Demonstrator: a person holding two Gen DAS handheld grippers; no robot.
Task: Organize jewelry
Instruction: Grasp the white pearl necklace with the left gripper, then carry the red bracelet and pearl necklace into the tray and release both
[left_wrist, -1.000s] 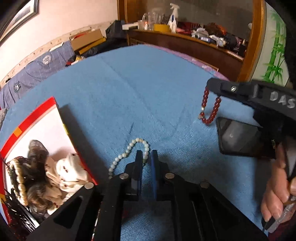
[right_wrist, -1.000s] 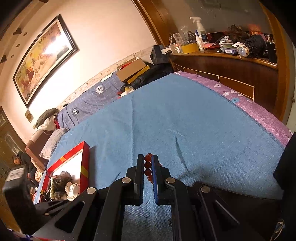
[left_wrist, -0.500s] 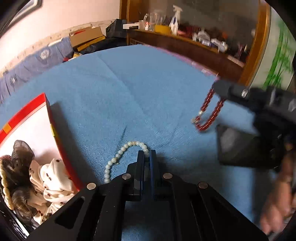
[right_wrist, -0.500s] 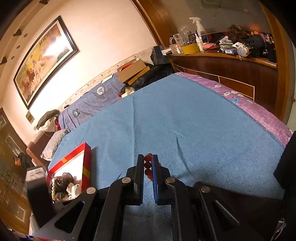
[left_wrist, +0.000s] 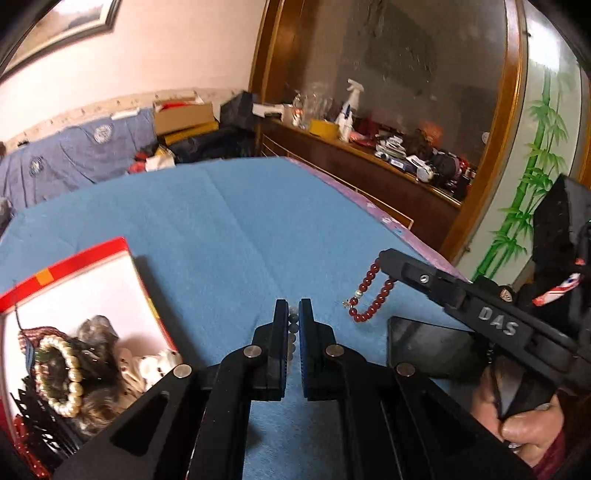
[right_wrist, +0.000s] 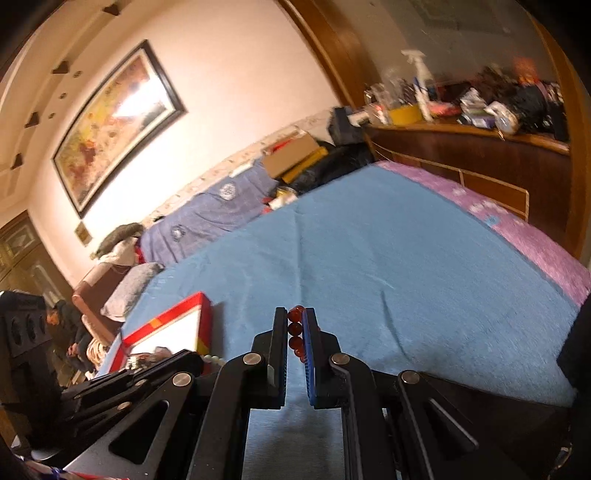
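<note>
My left gripper (left_wrist: 293, 314) is shut on the pale green bead bracelet (left_wrist: 293, 334), lifted off the blue cloth (left_wrist: 229, 236). My right gripper (right_wrist: 294, 319) is shut on the red bead bracelet (right_wrist: 295, 338). In the left wrist view the red bracelet (left_wrist: 369, 295) hangs from the right gripper's tip (left_wrist: 388, 258), above the cloth. A red-rimmed box (left_wrist: 92, 284) sits to the left and holds a pearl bracelet (left_wrist: 62, 373), hair ties and dark red beads. The box (right_wrist: 173, 325) shows at lower left in the right wrist view.
A black phone (left_wrist: 432, 347) lies on the cloth under the right gripper. A wooden sideboard (left_wrist: 369, 166) with bottles and clutter runs behind the bed. Boxes and a blue sheet (left_wrist: 74, 158) lie at the far side. The bed's purple edge (right_wrist: 535, 240) is at right.
My left gripper has closed on the pale bead bracelet and lifted it off the cloth, tilting upward. My right gripper still holds the red bracelet and has shifted little.
</note>
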